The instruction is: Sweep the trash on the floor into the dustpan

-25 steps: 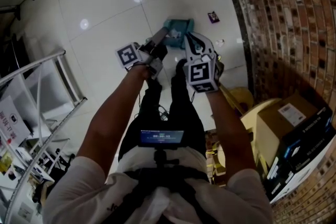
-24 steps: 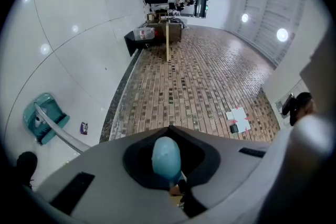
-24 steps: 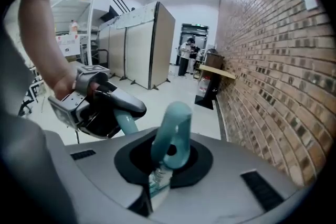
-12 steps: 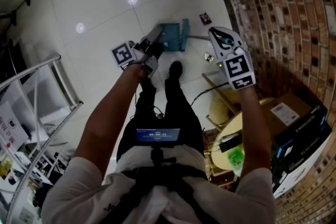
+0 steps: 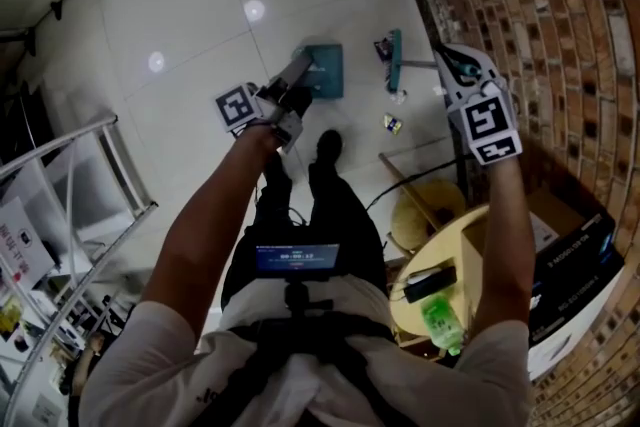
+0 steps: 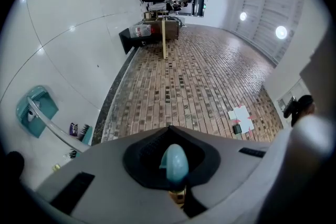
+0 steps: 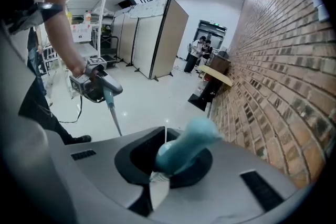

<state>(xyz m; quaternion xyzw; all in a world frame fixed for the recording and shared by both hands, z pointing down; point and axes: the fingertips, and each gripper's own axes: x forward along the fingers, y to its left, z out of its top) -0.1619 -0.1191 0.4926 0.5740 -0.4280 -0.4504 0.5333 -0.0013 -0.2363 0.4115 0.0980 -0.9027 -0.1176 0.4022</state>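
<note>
Evidently a mid-sweep stance. My left gripper was clenched on the teal top end of the dustpan handle. Holding it there let the dustpan rest on the white floor just ahead of a dark shoe. I judged its open side to face the floor's brick-wall edge, where the litter lay. My right gripper was likewise clenched, grasping the teal grip of the broom handle, and was carried high beside the brick wall. That grip set the broom head on the floor near the wall edge, on the side of the litter away from the dustpan. I judged this placement to suit a stroke that draws the trash toward the pan, not along the wall.

Trash on the floor:
- a purple wrapper, just beside the broom head
- a pale scrap, near the broom head, on the shoe side
- a small yellow piece, nearer the shoe

As far as the head view showed, none of it lay in the dustpan. I therefore judged the task to be at an early stage, with all three pieces to collect. A round wooden desk with a green bottle and a dark handset stood well apart from the sweeping.
</note>
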